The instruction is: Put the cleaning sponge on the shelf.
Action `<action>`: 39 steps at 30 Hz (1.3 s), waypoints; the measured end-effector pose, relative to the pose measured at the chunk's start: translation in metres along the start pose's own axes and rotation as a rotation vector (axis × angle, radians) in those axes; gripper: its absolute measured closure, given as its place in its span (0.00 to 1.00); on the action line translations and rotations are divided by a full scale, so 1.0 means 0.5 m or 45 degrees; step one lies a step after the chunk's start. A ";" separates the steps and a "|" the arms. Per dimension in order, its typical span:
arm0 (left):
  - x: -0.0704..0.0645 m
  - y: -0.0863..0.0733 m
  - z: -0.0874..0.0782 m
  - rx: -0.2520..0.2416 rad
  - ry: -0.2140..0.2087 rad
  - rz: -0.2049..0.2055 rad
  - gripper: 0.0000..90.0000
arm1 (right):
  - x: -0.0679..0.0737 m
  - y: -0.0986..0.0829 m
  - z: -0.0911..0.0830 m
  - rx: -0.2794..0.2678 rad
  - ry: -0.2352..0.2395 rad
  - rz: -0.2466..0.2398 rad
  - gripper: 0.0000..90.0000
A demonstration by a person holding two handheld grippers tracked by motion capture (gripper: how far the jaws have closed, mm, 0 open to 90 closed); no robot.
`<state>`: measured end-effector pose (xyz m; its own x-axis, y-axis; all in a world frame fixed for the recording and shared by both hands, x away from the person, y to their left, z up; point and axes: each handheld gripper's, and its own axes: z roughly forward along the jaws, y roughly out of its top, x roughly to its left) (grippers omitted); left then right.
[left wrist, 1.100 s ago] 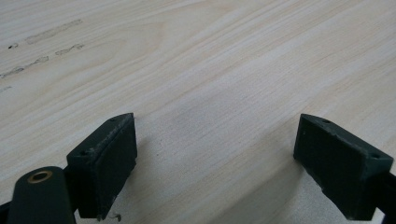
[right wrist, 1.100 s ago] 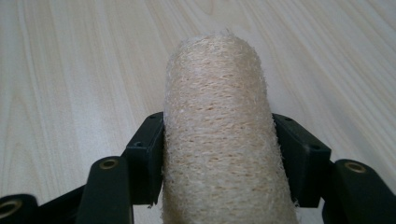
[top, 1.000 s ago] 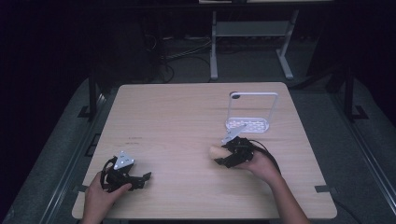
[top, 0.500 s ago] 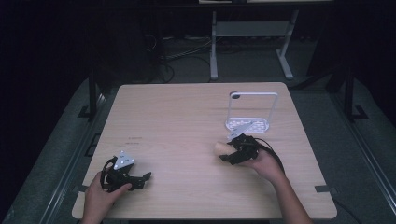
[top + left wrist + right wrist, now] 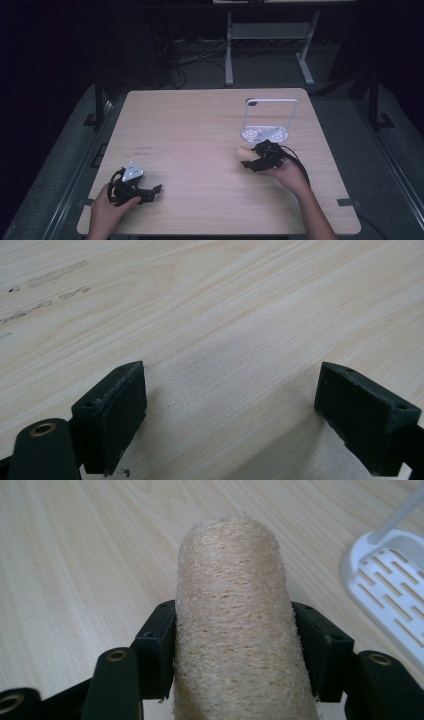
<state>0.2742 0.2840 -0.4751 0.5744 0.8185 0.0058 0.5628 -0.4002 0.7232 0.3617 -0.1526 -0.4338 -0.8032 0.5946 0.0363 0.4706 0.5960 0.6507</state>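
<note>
The right tongs (image 5: pixel 232 645) squeeze a tan, scratchy roll (image 5: pixel 232 625), maybe a loofah, near the counter's (image 5: pixel 200 130) right edge. The left tongs (image 5: pixel 232 415) rest open by the near-left corner.

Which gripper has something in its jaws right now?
The right gripper: its jaws clamp a tan loofah roll beside the white rack. The left gripper is open over bare table.

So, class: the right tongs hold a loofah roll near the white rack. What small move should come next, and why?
Probably carry the loofah roll a little toward the white rack. The right tongs are shut on its sides, and it sits just short of the rack's slotted base. The left tongs rest open over bare table, so they likely need not move.
</note>
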 end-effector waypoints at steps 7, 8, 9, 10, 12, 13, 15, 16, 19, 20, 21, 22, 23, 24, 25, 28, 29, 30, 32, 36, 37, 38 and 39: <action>0.000 0.000 0.000 0.000 0.000 0.000 0.14 | -0.013 -0.005 -0.008 -0.012 -0.047 0.032 0.45; 0.000 0.000 0.000 0.000 0.000 0.000 0.14 | -0.015 -0.006 -0.010 -0.014 -0.058 0.038 0.45; 0.000 0.000 0.000 0.000 0.000 0.000 0.14 | -0.016 -0.006 -0.010 -0.015 -0.066 0.043 0.45; 0.000 0.000 0.000 0.000 0.000 0.000 0.14 | -0.019 -0.007 -0.011 -0.015 -0.075 0.046 0.45; 0.000 0.000 0.000 0.001 0.000 0.000 0.14 | -0.023 -0.007 -0.013 -0.024 -0.088 0.055 0.45; 0.000 0.000 0.000 0.001 0.000 0.000 0.14 | -0.026 -0.008 -0.014 -0.024 -0.101 0.068 0.45; 0.000 0.000 0.000 0.002 0.000 0.000 0.14 | -0.032 -0.009 -0.016 -0.026 -0.128 0.082 0.45; 0.000 0.000 0.000 0.002 0.000 0.000 0.14 | -0.035 -0.009 -0.017 -0.031 -0.135 0.090 0.45; 0.000 0.000 0.000 0.003 0.000 0.000 0.14 | -0.044 -0.011 -0.019 -0.039 -0.159 0.125 0.45; 0.000 0.000 0.000 0.004 0.000 0.000 0.14 | -0.046 -0.012 -0.020 -0.037 -0.166 0.127 0.45; 0.000 0.000 -0.001 0.005 0.000 0.000 0.14 | -0.049 -0.013 -0.020 -0.037 -0.175 0.134 0.45; 0.000 0.000 -0.001 0.005 0.000 0.000 0.14 | -0.051 -0.013 -0.020 -0.036 -0.180 0.138 0.45; 0.000 0.000 -0.001 0.005 0.000 0.000 0.14 | -0.054 -0.014 -0.020 -0.035 -0.190 0.152 0.45; 0.000 0.000 0.000 0.002 0.000 -0.001 0.14 | -0.057 -0.015 -0.020 -0.038 -0.201 0.152 0.45; 0.000 0.000 0.000 0.002 0.000 -0.001 0.14 | -0.060 -0.016 -0.020 -0.038 -0.207 0.165 0.45; 0.000 0.000 0.000 0.001 0.000 -0.003 0.14 | -0.066 -0.017 -0.020 -0.033 -0.236 0.186 0.45; 0.000 0.000 0.000 0.001 0.000 -0.003 0.14 | -0.069 -0.018 -0.019 -0.035 -0.243 0.199 0.45; 0.000 0.000 0.000 0.001 0.000 -0.003 0.14 | -0.071 -0.018 -0.019 -0.034 -0.246 0.203 0.45; 0.000 0.000 0.000 0.001 0.001 -0.002 0.14 | -0.077 -0.019 -0.018 -0.035 -0.260 0.217 0.45; 0.000 0.000 0.000 0.000 0.000 -0.003 0.14 | -0.087 -0.020 -0.016 -0.034 -0.285 0.245 0.45; 0.000 0.000 0.000 0.001 0.000 -0.002 0.14 | -0.091 -0.020 -0.015 -0.034 -0.293 0.252 0.45; 0.000 0.000 0.000 0.001 0.000 -0.002 0.14 | -0.093 -0.021 -0.014 -0.036 -0.299 0.257 0.45; 0.000 0.000 0.000 0.001 0.000 -0.002 0.14 | -0.094 -0.021 -0.014 -0.037 -0.301 0.266 0.45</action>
<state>0.2742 0.2839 -0.4750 0.5735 0.8192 0.0043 0.5642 -0.3988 0.7229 0.3923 -0.1906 -0.4371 -0.5813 0.8137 -0.0037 0.6030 0.4338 0.6695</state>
